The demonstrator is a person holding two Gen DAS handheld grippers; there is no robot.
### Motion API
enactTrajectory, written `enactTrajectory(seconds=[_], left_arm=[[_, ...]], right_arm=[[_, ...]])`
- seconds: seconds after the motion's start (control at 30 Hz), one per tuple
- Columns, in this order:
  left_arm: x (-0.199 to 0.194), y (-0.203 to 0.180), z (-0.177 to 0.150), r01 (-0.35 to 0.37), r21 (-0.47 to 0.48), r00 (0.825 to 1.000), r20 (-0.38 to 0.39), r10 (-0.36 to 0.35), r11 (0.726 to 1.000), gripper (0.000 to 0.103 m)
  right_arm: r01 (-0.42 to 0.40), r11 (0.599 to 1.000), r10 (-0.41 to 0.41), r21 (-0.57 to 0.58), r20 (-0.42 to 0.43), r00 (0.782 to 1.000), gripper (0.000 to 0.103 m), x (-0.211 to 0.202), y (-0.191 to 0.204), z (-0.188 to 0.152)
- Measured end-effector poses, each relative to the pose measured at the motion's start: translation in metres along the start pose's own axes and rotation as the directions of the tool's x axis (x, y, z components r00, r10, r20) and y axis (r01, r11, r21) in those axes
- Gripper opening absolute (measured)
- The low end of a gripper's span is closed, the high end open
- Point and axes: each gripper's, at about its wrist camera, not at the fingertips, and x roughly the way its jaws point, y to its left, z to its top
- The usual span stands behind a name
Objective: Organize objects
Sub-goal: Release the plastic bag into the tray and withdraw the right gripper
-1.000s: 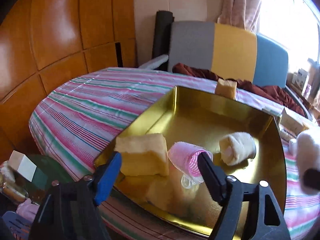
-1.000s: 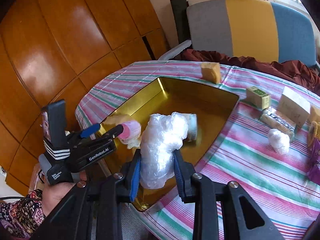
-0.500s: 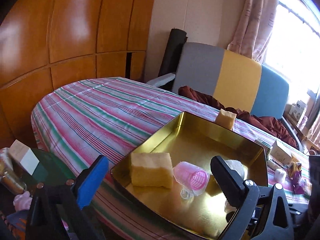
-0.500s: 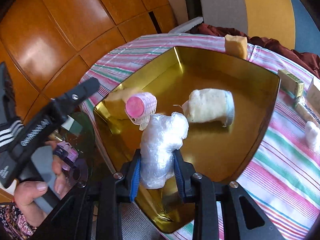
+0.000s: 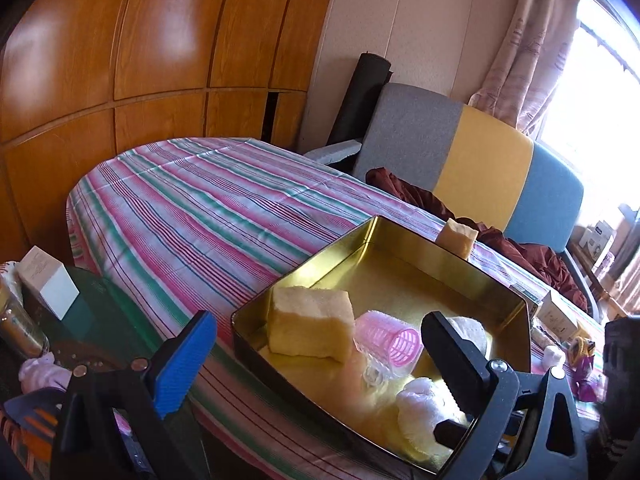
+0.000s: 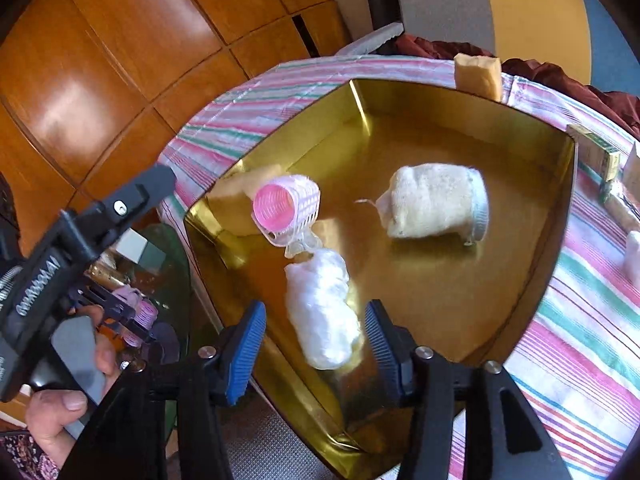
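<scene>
Four items inside gold tray (image 6: pixel 520 312): yellow sponge (image 5: pixel 310 330) at left wall, pink hair roller (image 6: pixel 286 208) beside it, cloth roll (image 6: pixel 434 200) toward far right, plastic-wrapped white bundle (image 6: pixel 322 308) near front edge. Right gripper (image 6: pixel 314 340) jaws spread either side of bundle, not gripping, so apparently released. Left gripper (image 5: pixel 316 356) jaws spread wide, empty, held clear at near left. More items on striped tablecloth (image 5: pixel 192 216) to collect.

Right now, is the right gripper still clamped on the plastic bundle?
No, the right gripper has its jaws spread wide, and the plastic bundle lies loose in the gold tray.
</scene>
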Motion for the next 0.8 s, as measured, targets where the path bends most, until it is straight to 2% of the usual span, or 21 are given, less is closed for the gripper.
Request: enactTrajectory(seconds=[0.13,0.23,0.4,0.5,0.67,0.8], left_arm=[[-0.002,-0.010,-0.002,0.031,0.009,0.999,-0.012,-0.030,0.999,0.103],[-0.005,-0.022,-0.005,0.059,0.030,0.998,-0.020,-0.058,0.998,0.103],[-0.010,-0.050,-0.011,0.149,0.087,0.988,-0.044,-0.146,0.985,0.103],[-0.013,-0.074,-0.016,0.215,0.141,0.976,-0.071,-0.207,0.966,0.103],[-0.020,-0.121,-0.030,0.312,0.246,0.949,-0.128,-0.288,0.918,0.103],[-0.022,-0.153,-0.043,0.379,0.307,0.923,-0.194,-0.332,0.873,0.103]], right_arm=[[-0.009,0.999,0.005,0.046,0.082,0.997,0.052,-0.027,-0.012,0.002],[0.035,0.997,-0.043,0.065,0.129,0.991,0.052,-0.048,-0.025,0.001],[0.118,0.986,-0.133,0.115,0.131,0.982,0.052,-0.074,-0.058,-0.005],[0.166,0.975,-0.184,0.145,0.120,0.976,0.052,-0.087,-0.085,-0.014],[0.249,0.946,-0.272,0.207,0.087,0.958,0.052,-0.111,-0.129,-0.033],[0.336,0.906,-0.365,0.256,0.073,0.928,0.054,-0.131,-0.163,-0.043]])
